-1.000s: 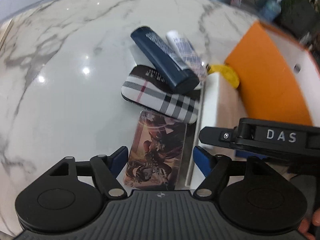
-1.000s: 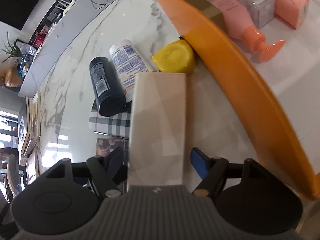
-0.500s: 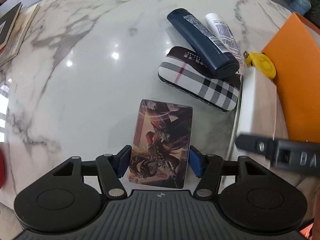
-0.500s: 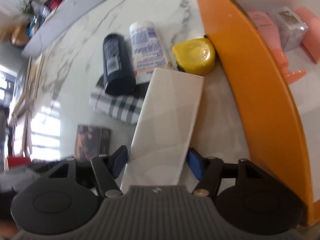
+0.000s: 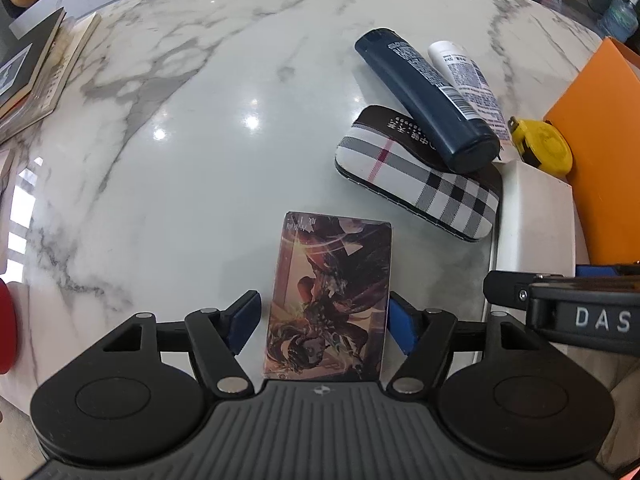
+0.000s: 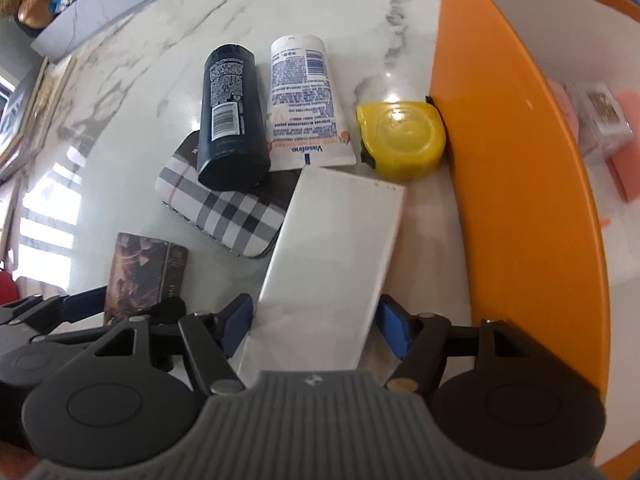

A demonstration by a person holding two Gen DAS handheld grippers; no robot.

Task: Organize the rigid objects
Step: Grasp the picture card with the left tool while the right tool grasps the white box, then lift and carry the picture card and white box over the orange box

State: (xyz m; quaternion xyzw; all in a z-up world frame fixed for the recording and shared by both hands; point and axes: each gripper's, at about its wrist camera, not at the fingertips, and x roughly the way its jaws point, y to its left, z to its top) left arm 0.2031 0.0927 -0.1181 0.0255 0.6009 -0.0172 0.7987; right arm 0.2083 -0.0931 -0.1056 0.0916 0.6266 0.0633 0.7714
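Card box (image 5: 330, 300): flat on the marble worktop (image 5: 192, 152) toward its near edge, long side running away from the left tool (image 5: 322, 320); looks light and stiff, with a glossy wrap that may slide under the pads, so the long side faces are the place to pinch.
Left tool: spread, a blue pad on each side of the card box; the right pad seems to touch, the left has a gap, no clamp yet.
White box (image 6: 332, 256): lying flat beside the orange bin (image 6: 516, 200), its far end near the tape measure (image 6: 400, 140); rigid carton, probably light, smooth sides, best taken across its narrow width.
Right tool (image 6: 316, 328): spread around the near end of the white box; whether the pads press it is hard to tell from here.
Pose: both tools low and level over the near edge, side by side, pointing across the worktop.
Others: dark bottle (image 6: 230, 116) leaning on the plaid case (image 6: 224, 208), tube (image 6: 304, 108) beside it.
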